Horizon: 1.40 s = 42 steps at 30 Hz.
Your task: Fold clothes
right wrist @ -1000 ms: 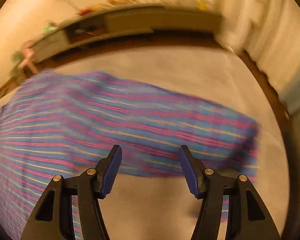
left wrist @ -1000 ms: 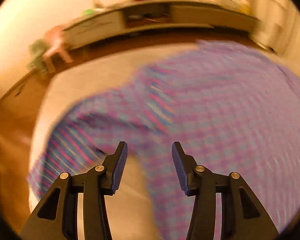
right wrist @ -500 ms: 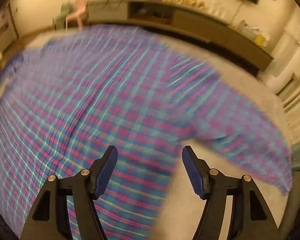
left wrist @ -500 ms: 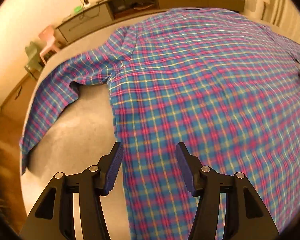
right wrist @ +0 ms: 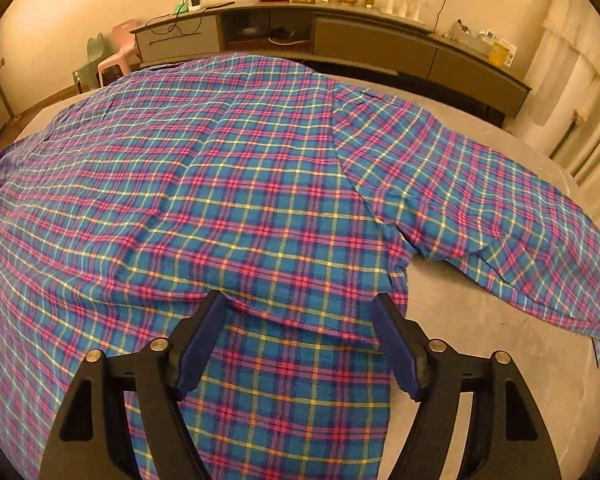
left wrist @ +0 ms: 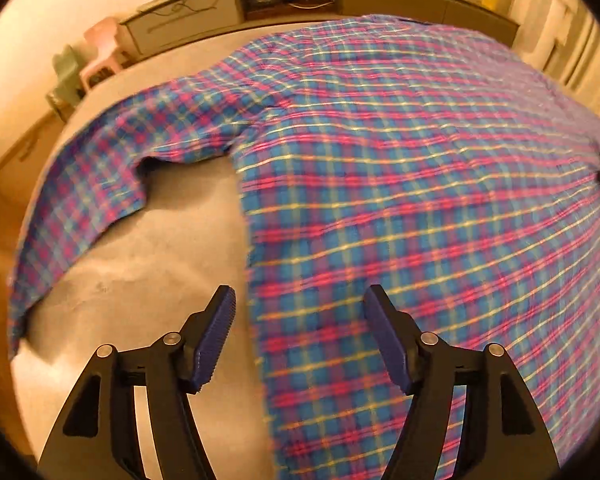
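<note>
We see one shirt (left wrist: 400, 168), blue with pink and yellow checks, spread flat on a grey surface (left wrist: 148, 264). No brand, label or writing can be read anywhere.

In the left wrist view, one sleeve (left wrist: 100, 168) lies out to the left, bent downward, with bare surface between it and the body of the shirt. The left gripper (left wrist: 300, 334) hangs over the shirt's left edge; its jaws are opening, and the cloth lies below the gap, not pinched.

In the right wrist view, the second sleeve (right wrist: 480, 216) stretches to the right. The right gripper (right wrist: 298, 340) stands over the lower part of the shirt, near a fold of cloth; its jaws are opening wide and grip nothing.

Behind, we count one long low cabinet (right wrist: 360, 46) along the wall, and two small plastic chairs, one green (right wrist: 90, 60) and one pink (right wrist: 120, 54), at its left end.
</note>
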### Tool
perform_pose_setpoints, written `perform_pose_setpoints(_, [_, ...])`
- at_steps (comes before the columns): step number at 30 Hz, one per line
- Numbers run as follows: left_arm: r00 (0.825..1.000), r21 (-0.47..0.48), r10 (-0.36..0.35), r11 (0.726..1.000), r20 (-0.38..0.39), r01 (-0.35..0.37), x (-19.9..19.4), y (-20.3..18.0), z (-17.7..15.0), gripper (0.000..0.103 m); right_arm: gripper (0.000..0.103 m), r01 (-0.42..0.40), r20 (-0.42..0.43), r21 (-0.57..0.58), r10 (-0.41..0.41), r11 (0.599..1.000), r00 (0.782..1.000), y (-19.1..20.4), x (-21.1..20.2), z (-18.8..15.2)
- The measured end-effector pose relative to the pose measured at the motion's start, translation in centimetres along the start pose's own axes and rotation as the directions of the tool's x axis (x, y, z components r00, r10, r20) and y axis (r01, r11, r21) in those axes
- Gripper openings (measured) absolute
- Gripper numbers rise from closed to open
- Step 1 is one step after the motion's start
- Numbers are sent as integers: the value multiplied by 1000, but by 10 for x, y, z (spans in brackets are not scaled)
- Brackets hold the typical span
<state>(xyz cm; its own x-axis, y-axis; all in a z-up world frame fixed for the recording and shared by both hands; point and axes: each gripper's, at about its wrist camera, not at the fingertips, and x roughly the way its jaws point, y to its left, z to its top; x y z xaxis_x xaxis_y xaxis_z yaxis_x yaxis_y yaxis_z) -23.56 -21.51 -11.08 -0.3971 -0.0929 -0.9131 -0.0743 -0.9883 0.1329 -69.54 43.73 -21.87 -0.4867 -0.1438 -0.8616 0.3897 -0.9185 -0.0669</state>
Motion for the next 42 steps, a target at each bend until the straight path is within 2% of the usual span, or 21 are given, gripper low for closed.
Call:
perform_pose_setpoints(3, [999,81,0,997,51,-4,-41,-12,-36,65,72,118,18,-67,-117,991,993,17,-46,-18])
perform_pose_setpoints(5, [996,110,1,994,87,-10,-64,-11,-55,66,72,27,81,-180,-13,983,997,53,-100,-41])
perform_pose_setpoints(7, [994,34,-28,999,105,24,-90,5,-82,66,72,-69,108,-314,108,947,988,104,-145,-75])
perform_pose_setpoints(11, [984,-148,-154,975,95,167,-108,31,-139,66,72,-316,-4,-566,380,761,925,234,-207,-168])
perform_pose_setpoints(13, [983,-175,-168,968,78,179,-108,29,-170,67,72,-352,-54,-655,423,668,904,279,-218,-205])
perform_pose_setpoints(15, [986,-167,-160,972,50,166,-104,21,-190,67,72,-326,-59,-720,414,612,908,311,-221,-235])
perform_pose_setpoints(19, [985,-174,-173,970,12,172,-103,12,-217,67,69,-286,-46,-714,364,639,930,322,-208,-243])
perform_pose_setpoints(21, [976,-174,-217,961,6,215,-106,6,-218,61,26,-341,-81,-658,387,672,919,311,-202,-232])
perform_pose_setpoints(22, [950,-197,-310,930,31,310,-108,7,-214,37,15,-353,-91,-629,386,692,918,308,-198,-226])
perform_pose_setpoints(23, [921,-221,-386,895,51,388,-112,9,-212,29,11,-381,-96,-582,404,718,910,302,-199,-223])
perform_pose_setpoints(24, [850,-273,-515,807,109,524,-117,16,-207,29,10,-440,-114,-516,449,735,886,291,-200,-217])
perform_pose_setpoints(25, [799,-304,-579,742,160,598,-120,22,-204,29,10,-518,-141,-428,511,741,848,278,-198,-209])
perform_pose_setpoints(27, [716,-348,-651,630,250,694,-126,35,-199,29,10,-684,-186,-183,658,706,729,248,-187,-195])
perform_pose_setpoints(29, [654,-378,-687,541,316,751,-128,45,-195,29,10,-791,-195,30,780,610,594,223,-177,-197])
perform_pose_setpoints(31, [619,-385,-704,495,348,779,-129,47,-194,30,12,-818,-178,136,826,558,534,208,-171,-201])
perform_pose_setpoints(33, [620,-384,-707,497,341,778,-129,44,-194,34,16,-832,-180,198,853,519,489,202,-163,-200])
perform_pose_setpoints(34, [626,-389,-707,502,329,772,-127,41,-195,35,22,-830,-193,203,852,520,487,200,-165,-203])
perform_pose_setpoints(36, [628,-391,-710,505,318,769,-127,41,-195,38,49,-815,-209,188,833,548,512,198,-172,-209])
perform_pose_setpoints(38, [639,-390,-700,518,318,761,-128,42,-197,43,49,-811,-209,164,823,562,528,196,-183,-214])
perform_pose_setpoints(40, [689,-383,-655,578,309,721,-130,40,-197,50,49,-807,-199,136,814,574,546,196,-193,-217])
perform_pose_setpoints(42, [748,-372,-604,650,275,662,-130,32,-200,53,49,-770,-199,62,764,635,614,207,-196,-217])
